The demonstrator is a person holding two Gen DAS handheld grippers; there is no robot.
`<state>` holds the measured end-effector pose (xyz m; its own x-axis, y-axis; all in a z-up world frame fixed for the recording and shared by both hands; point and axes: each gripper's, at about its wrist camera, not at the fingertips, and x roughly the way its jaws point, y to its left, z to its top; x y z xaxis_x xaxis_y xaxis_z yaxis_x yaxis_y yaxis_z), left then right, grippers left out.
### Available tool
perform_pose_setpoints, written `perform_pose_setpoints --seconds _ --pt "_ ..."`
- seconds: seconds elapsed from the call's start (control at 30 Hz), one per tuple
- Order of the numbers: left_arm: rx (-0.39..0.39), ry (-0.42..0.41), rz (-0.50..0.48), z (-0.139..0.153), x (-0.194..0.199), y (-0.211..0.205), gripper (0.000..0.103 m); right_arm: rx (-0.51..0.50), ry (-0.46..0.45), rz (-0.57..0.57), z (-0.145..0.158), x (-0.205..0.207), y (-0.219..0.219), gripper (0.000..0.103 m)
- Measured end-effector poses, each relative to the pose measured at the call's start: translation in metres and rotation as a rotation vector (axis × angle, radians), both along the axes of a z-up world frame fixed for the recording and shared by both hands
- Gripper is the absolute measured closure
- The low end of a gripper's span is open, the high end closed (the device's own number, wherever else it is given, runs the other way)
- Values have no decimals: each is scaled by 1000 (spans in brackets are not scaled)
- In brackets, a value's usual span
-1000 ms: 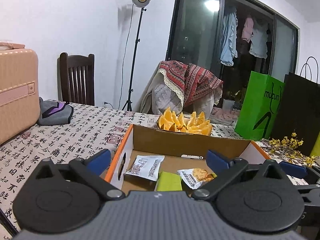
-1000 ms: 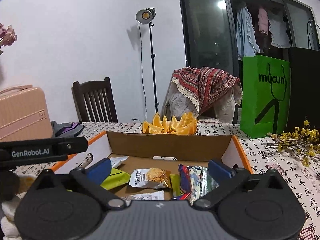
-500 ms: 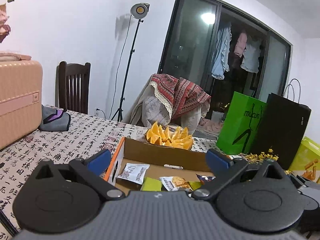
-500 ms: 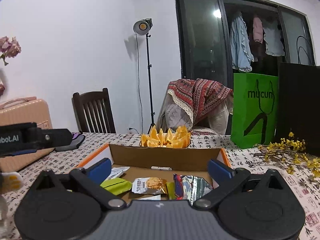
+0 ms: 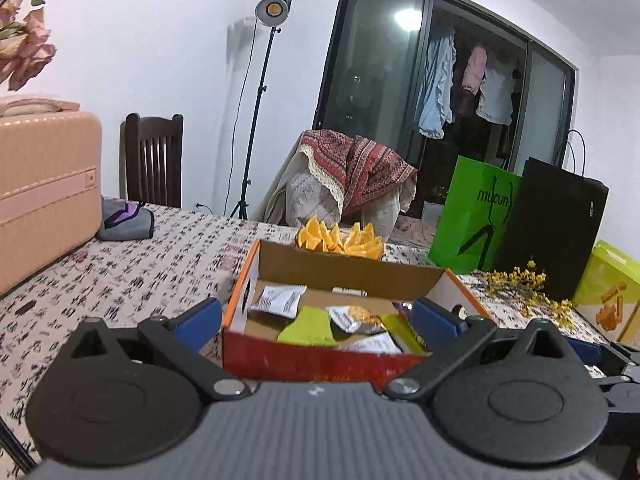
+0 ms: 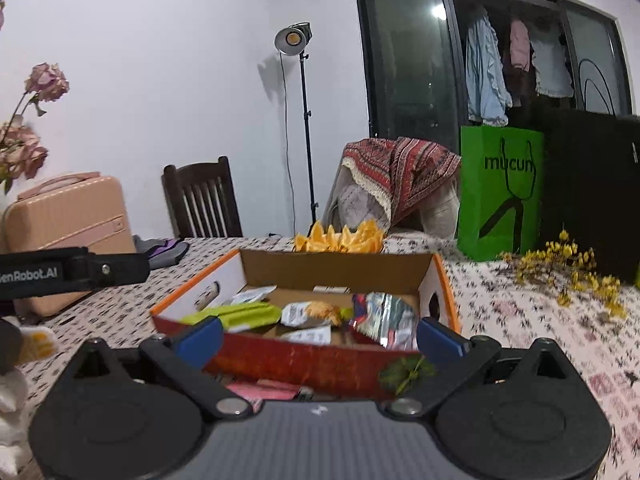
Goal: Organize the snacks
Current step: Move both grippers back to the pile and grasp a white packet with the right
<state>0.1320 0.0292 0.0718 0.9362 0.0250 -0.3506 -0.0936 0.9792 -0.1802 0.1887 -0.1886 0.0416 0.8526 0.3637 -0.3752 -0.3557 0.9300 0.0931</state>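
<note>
Cardboard box (image 5: 344, 268), shallow, open-topped, orange-edged with a red front wall; stands on the table (image 5: 120, 276) under a calligraphy-print cloth, at 12 o'clock from both grippers.

Contents, left wrist view: white snack packet (image 5: 280, 300) at the 10 o'clock corner; lime-green packet (image 5: 308, 327) at centre front; biscuit packet (image 5: 354, 317) just right of it; further white packet (image 5: 374, 343) at the front wall. Right wrist view adds a silver, red and blue foil packet (image 6: 382, 320) at the 3 o'clock side of the box.

Left gripper (image 5: 316, 316): blue-padded fingers spread wide, one to each side of the box front, nothing between them.

Right gripper (image 6: 320, 336): fingers likewise spread wide, flanking the front wall, nothing held. A green leaf sprig (image 6: 406, 372) lies on the cloth by the right finger, and a pink flat item (image 6: 264, 390) shows below the box front; identity unclear.

Surroundings: plate of orange wedges (image 5: 340, 238) just behind the box at 12 o'clock; green "mucun" paper bag (image 5: 474, 212) and black paper bag (image 5: 554, 228) at 2 o'clock; yellow flower sprigs (image 5: 524, 284) before them; pink suitcase (image 5: 44, 196) at 9 o'clock; grey pouch (image 5: 126, 220) beside it; dark wooden chair (image 5: 154, 160); studio light on a stand (image 5: 272, 10); second chair draped in a red patterned cloth (image 5: 356, 168).
</note>
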Motion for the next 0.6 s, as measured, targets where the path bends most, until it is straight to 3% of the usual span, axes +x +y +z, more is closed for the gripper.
perform_pose_setpoints --seconds 0.6 --pt "-10 127 -11 -54 -39 23 0 -39 164 -47 -51 -45 -20 0"
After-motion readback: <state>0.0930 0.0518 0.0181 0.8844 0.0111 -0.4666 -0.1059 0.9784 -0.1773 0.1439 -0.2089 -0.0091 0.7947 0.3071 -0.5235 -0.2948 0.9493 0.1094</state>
